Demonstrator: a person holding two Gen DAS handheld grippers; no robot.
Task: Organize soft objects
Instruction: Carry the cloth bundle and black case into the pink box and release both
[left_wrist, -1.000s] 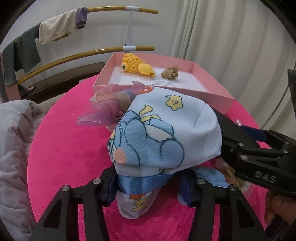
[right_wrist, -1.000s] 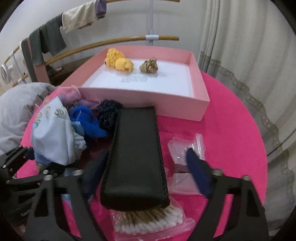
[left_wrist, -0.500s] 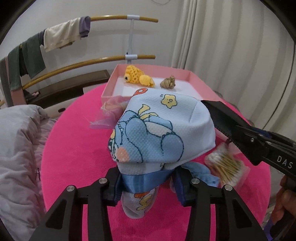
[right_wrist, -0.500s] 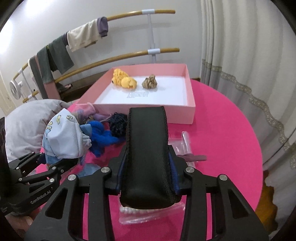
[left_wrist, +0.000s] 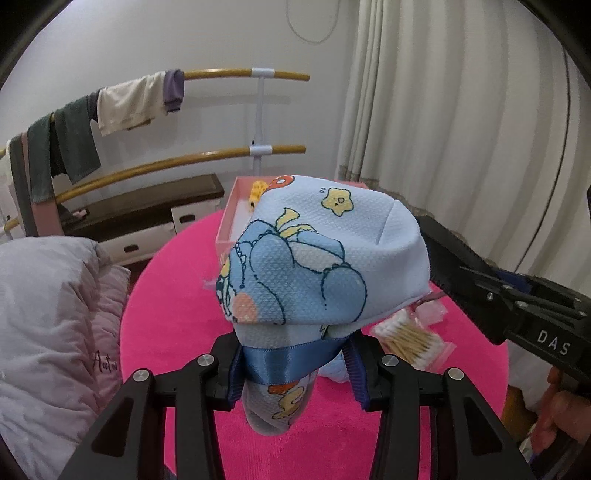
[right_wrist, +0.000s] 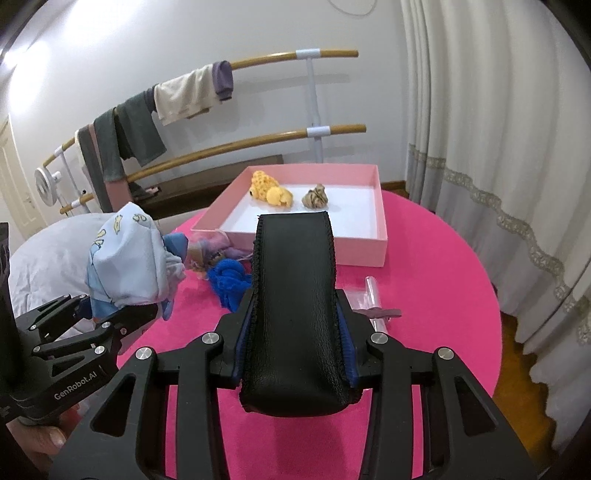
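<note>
1. The left gripper (left_wrist: 295, 369) is clamped on a light blue cloth bundle (left_wrist: 317, 258), squeezing it right where a shiny blue ribbon (left_wrist: 291, 360) wraps around it. The bundle is held up in the air over the pink table (left_wrist: 177, 314), with cartoon prints on it: a yellow star with a little face, a blue character with a peach cheek, some orange bits.
2. The right gripper (right_wrist: 295, 347) is closed tight on a black leather case (right_wrist: 295, 295), soft looking with stitched edges, also lifted clear of the table and pointing toward the box.
3. Writing: the side of the right gripper reads "DAS" in the left wrist view, and the left gripper's body says "GenRobot.AI" in the right wrist view. The grey-pink quilted jacket (left_wrist: 48, 314) at the left has cursive that starts "Autu", the rest is cut off.
4. The pink box (right_wrist: 365, 251) sits at the far side of the table, white inside. There's a yellow knit toy (right_wrist: 269, 190) and a small brown striped bundle (right_wrist: 315, 196) in it, near each other but apart.
5. On the table in front of the box: a blue yarn thing (right_wrist: 229, 282), a pale pink and purple fabric piece (right_wrist: 214, 245), a bag of cotton swabs (left_wrist: 413, 341), and some small clear plastic bags (right_wrist: 369, 295).
6. Behind the table there's a rack of wooden bars (right_wrist: 258, 144) with cream, purple and dark green clothes (right_wrist: 184, 96) hanging over it, and pale curtains (right_wrist: 498, 147) on the right.
</note>
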